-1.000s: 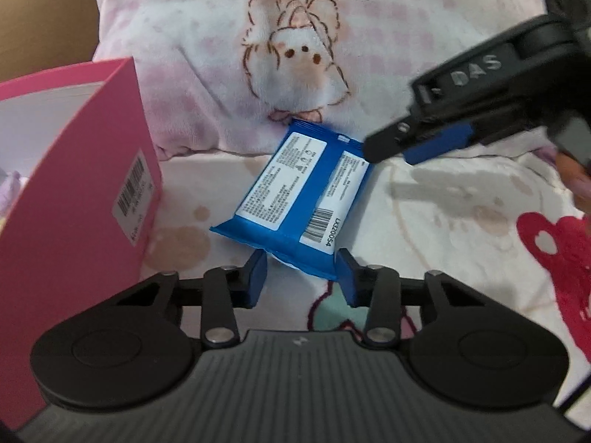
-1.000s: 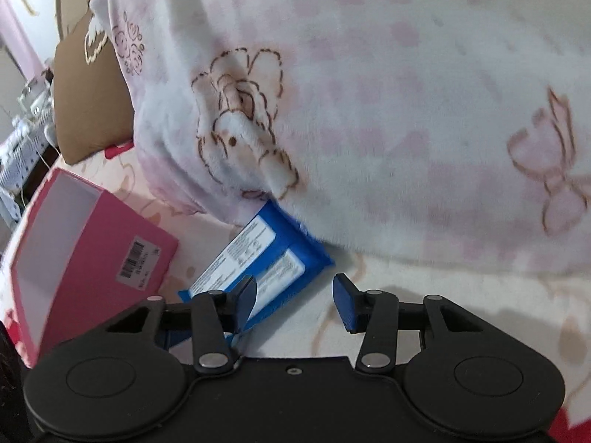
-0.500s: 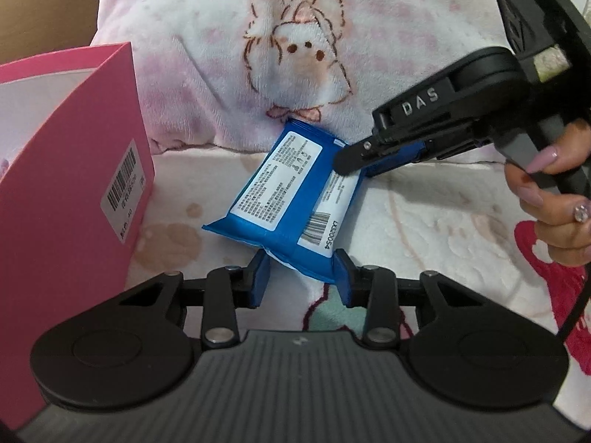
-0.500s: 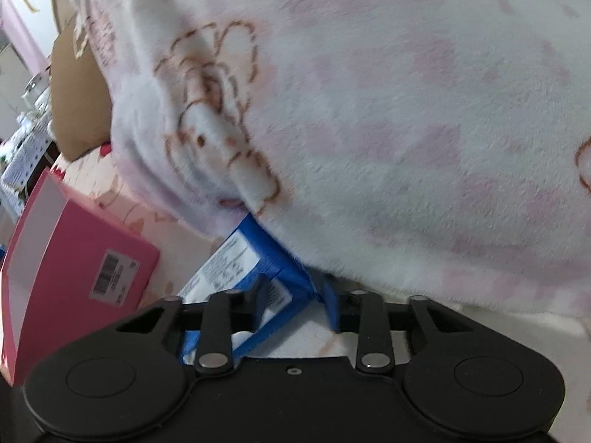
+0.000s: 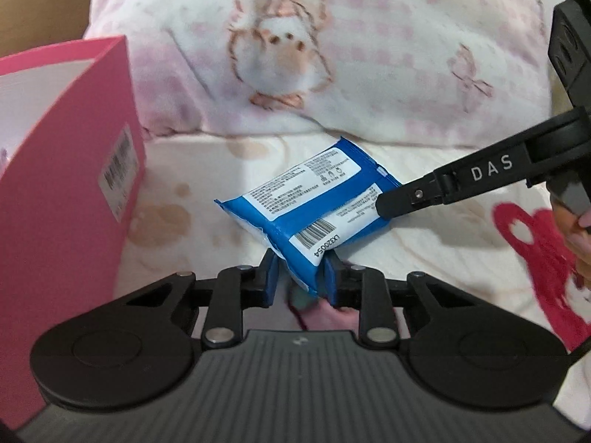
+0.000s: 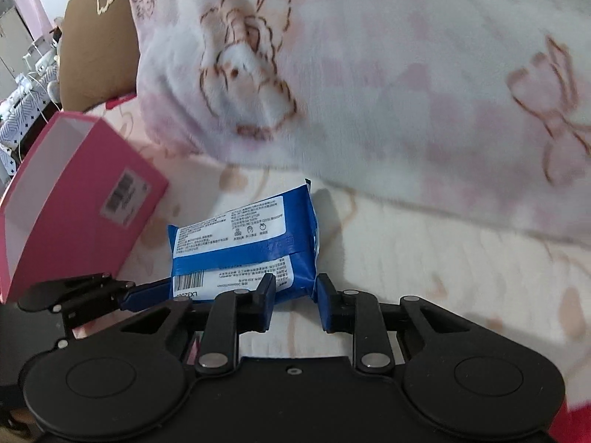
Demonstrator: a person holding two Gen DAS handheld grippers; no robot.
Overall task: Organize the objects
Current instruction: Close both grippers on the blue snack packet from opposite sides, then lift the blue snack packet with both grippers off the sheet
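Note:
A blue wipes packet [image 5: 310, 199] with white labels lies on the patterned bedsheet, pulled out from under the pillow. My left gripper [image 5: 301, 280] is shut on the packet's near corner. My right gripper [image 6: 293, 299] also holds the packet [image 6: 243, 251] at its other end, with the jaws closed on its edge; in the left wrist view its finger [image 5: 443, 188] lies across the packet's right side. An open pink box [image 5: 70, 170] stands at the left, also seen in the right wrist view [image 6: 74, 199].
A plush pink-and-white pillow [image 5: 314, 59] with a bear print lies along the back. A brown cushion [image 6: 96, 51] is at the far left. The sheet has a red print [image 5: 535, 258] at the right.
The packet has been dragged out from under the pillow toward me and turned. My left gripper has closed on its corner. My right gripper has drawn back from the pillow with it.

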